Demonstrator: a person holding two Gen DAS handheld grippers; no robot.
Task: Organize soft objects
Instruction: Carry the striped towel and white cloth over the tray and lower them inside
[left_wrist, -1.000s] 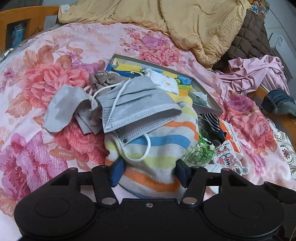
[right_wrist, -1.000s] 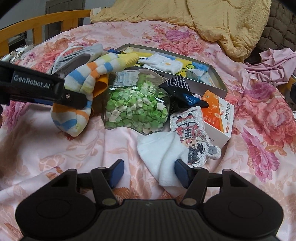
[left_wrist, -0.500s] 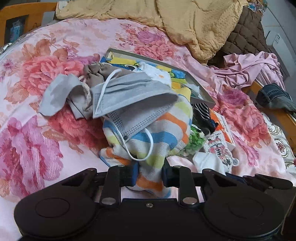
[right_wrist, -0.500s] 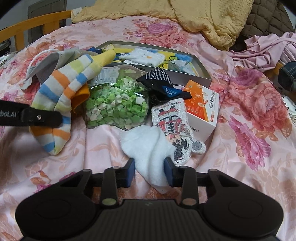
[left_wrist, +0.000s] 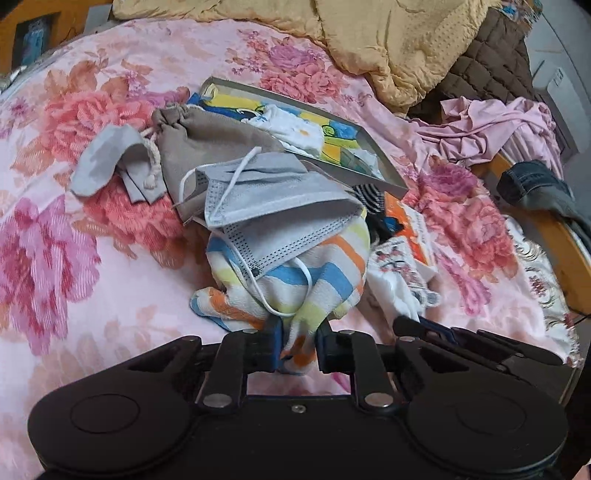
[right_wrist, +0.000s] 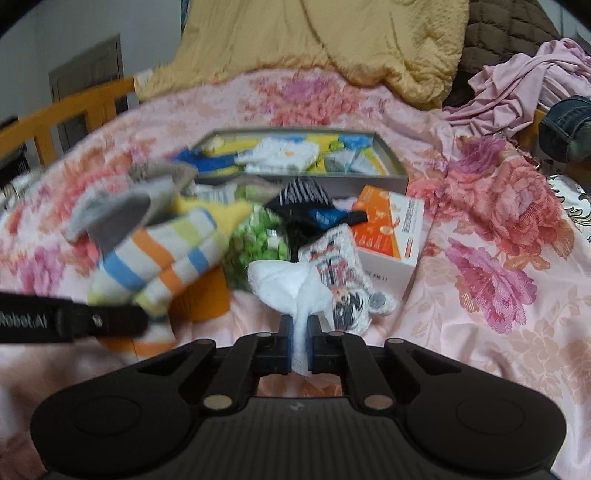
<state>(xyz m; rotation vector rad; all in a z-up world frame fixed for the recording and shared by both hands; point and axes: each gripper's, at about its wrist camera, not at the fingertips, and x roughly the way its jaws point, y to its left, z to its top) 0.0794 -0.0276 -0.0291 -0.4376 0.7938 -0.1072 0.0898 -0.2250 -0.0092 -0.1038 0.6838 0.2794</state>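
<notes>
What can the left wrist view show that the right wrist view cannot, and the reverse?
Only the left wrist view: the grey masks clearly draped over the striped sock, the beige pouch, and the left claw pinching that sock.

Only the right wrist view: the green bag, a grey door, and the right claw pinching the white sock.

Both: the floral bedspread, the grey tray, the orange box, the yellow blanket.

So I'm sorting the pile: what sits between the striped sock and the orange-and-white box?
In the right wrist view, a clear bag of green pieces and a black striped sock lie between them.
</notes>
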